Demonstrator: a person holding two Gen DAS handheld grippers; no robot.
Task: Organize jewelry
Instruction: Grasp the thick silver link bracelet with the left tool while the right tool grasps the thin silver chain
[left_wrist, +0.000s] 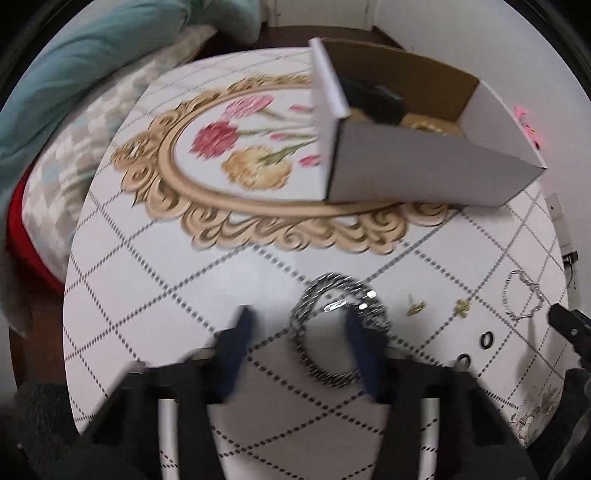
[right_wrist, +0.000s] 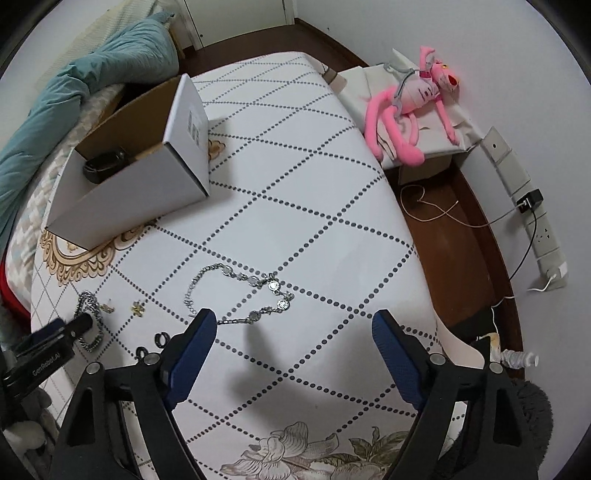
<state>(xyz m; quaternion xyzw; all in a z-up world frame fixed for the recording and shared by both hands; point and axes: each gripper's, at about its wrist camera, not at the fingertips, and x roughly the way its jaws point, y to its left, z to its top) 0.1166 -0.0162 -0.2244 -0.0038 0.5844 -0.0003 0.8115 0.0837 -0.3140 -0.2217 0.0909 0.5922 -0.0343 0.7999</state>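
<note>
Hovering low in the left wrist view, the left gripper (left_wrist: 297, 334) has its two blue fingers spread, one of them over the coiled heavy chain (left_wrist: 338, 332); whether it touches the chain is hard to tell through the blur. Right of the chain lie two small gold earrings (left_wrist: 415, 308), and lower right two dark rings (left_wrist: 485, 339). One thin silver bracelet (right_wrist: 240, 291) sprawls at centre of the right wrist view, just beyond the right gripper (right_wrist: 295, 332), whose two fingers also stand wide apart with nothing between them. One open white cardboard box (right_wrist: 147, 184) sits upper left on the patterned table (right_wrist: 314, 203), with a dark item inside. At upper right, off the table, one pink plush toy (right_wrist: 410, 107) lies.
</note>
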